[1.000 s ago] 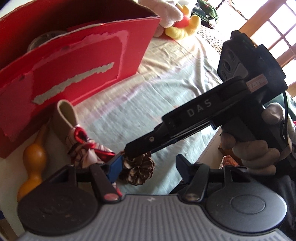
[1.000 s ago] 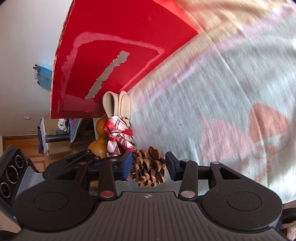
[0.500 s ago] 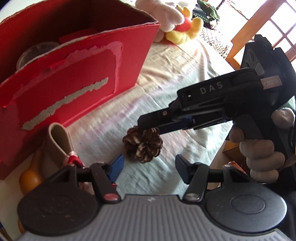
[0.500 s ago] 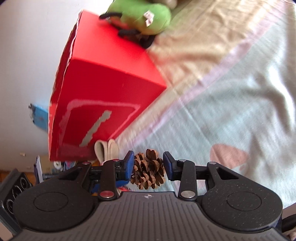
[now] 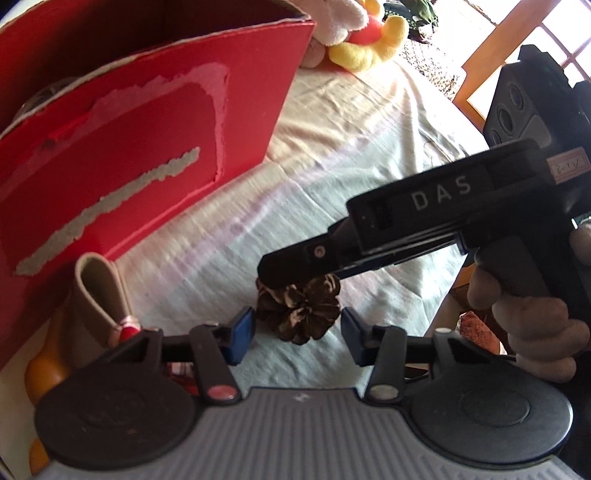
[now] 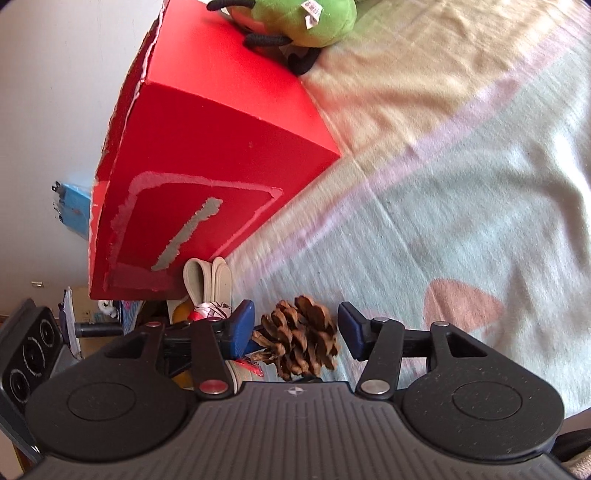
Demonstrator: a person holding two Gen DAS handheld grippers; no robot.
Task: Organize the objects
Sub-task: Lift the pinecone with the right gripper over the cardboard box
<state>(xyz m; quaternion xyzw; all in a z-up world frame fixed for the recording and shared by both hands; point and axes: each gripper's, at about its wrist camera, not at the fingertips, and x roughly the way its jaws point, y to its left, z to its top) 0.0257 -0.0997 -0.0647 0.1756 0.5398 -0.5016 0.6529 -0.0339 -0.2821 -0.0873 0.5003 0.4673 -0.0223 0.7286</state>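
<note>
Right now the pine cone (image 5: 300,314) lies on the pale cloth (image 5: 369,155) that covers the table, and both grippers crowd around it. The left gripper (image 5: 297,332) has the cone between its blue pads (image 5: 242,332), which are closing but stand clear of the scales on both sides. The right gripper (image 6: 295,330) straddles the same cone (image 6: 299,338) — its jaws are opening, the pads off the cone, so it grips nothing. Seen from the left wrist, the right gripper's black finger (image 5: 295,266) lies across the top of the cone and partly hides it. Just beside the cone sits a beige fabric toy with a red patterned scarf (image 6: 208,284), an orange gourd (image 5: 44,373) behind it, both close against the torn red cardboard box (image 5: 129,155). A green plush (image 6: 295,18) leans at the box's far side; a yellow plush (image 5: 365,40) lies farther off. Compared with half a second ago, the right pads no longer pinch the cone — they have let go — while the left gripper has come nearer and narrowed around it.
</note>
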